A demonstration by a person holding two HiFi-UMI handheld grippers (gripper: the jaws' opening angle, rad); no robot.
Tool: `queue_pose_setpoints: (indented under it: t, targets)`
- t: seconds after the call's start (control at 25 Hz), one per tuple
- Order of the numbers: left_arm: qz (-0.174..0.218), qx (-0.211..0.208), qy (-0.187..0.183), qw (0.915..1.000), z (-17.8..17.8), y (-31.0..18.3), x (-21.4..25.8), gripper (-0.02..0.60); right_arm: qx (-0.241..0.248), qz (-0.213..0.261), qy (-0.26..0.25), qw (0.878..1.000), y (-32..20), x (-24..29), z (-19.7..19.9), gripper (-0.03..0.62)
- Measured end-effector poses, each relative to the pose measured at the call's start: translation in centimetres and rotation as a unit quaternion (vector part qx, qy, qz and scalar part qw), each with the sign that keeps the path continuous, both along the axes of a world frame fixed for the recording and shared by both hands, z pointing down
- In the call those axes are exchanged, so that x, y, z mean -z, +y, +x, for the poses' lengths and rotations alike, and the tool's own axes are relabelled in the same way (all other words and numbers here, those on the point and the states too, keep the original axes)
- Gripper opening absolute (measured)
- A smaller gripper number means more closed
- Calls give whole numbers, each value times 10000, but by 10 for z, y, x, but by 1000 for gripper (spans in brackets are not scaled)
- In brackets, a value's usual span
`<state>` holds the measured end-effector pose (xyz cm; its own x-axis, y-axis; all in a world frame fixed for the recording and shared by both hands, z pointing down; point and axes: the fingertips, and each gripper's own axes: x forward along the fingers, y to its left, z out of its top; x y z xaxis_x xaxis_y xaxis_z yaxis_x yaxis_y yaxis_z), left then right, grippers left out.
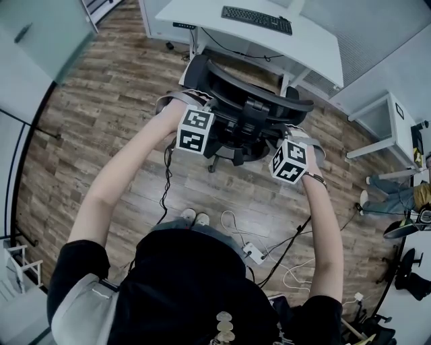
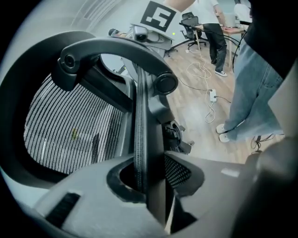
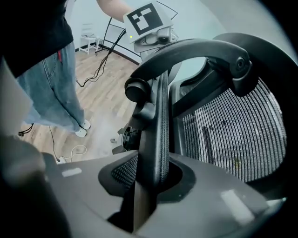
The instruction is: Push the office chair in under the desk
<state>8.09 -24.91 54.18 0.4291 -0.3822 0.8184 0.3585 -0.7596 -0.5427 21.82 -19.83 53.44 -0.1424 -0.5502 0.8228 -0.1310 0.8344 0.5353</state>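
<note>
The black mesh office chair (image 1: 250, 106) stands on the wood floor just in front of the white desk (image 1: 202, 17), its backrest toward me. My left gripper (image 1: 199, 106) is at the backrest's left edge and my right gripper (image 1: 293, 135) at its right edge. In the left gripper view, the backrest's edge (image 2: 141, 135) runs down between the jaws of the left gripper (image 2: 152, 182), which are shut on it. The right gripper view shows the opposite backrest edge (image 3: 159, 125) clamped by the right gripper (image 3: 148, 182). The curved headrest bar (image 3: 186, 51) arches above.
A black keyboard (image 1: 257, 19) lies on the desk. A power strip (image 1: 254, 253) and loose cables lie on the floor behind my feet (image 1: 195, 217). A small white side table (image 1: 385, 124) and another person's legs (image 1: 394, 192) are at the right.
</note>
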Motion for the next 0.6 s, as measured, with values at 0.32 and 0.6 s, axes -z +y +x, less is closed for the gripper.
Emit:
queue_pose_setpoints:
  t: [0.32,0.6]
  targets:
    - [-100,78,-98,9999,12,-51,-5,109,-76,99,-106,9999,-48,-2,12,101]
    - [-239,132,-198,9994,24,-103,-7,109,-48,126,-177,9998,-99,-3,24,100]
